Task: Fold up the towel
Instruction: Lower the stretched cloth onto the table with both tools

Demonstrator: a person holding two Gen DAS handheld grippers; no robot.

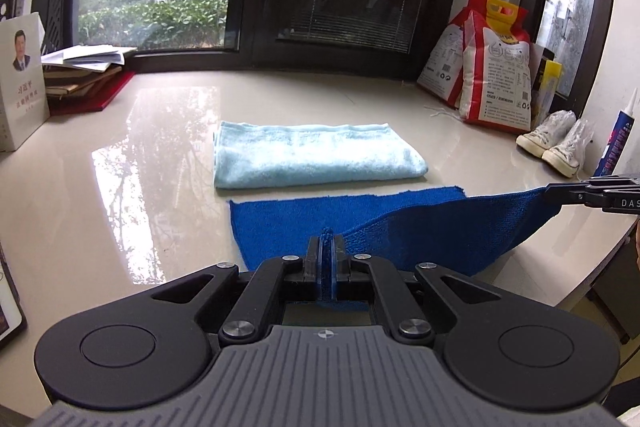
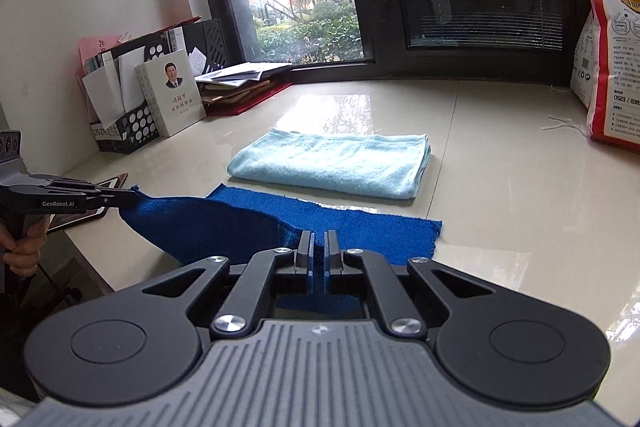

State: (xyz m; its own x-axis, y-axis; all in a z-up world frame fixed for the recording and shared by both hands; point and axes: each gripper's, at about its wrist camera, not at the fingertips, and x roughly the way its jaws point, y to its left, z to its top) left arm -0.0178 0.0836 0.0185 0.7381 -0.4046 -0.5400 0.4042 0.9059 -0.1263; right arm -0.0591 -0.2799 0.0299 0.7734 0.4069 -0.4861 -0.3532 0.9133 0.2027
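Gripping the near edge of the dark blue towel, the left gripper and the right gripper are both closed on the cloth. Its far part lies flat on the pale table, just beside a folded light blue towel.

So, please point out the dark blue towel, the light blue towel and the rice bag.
dark blue towel [image 1: 280, 227], left wrist view, flat part on the table.
light blue towel [image 2: 332, 163], right wrist view, middle of its top.
rice bag [image 1: 496, 83], left wrist view, white front panel.
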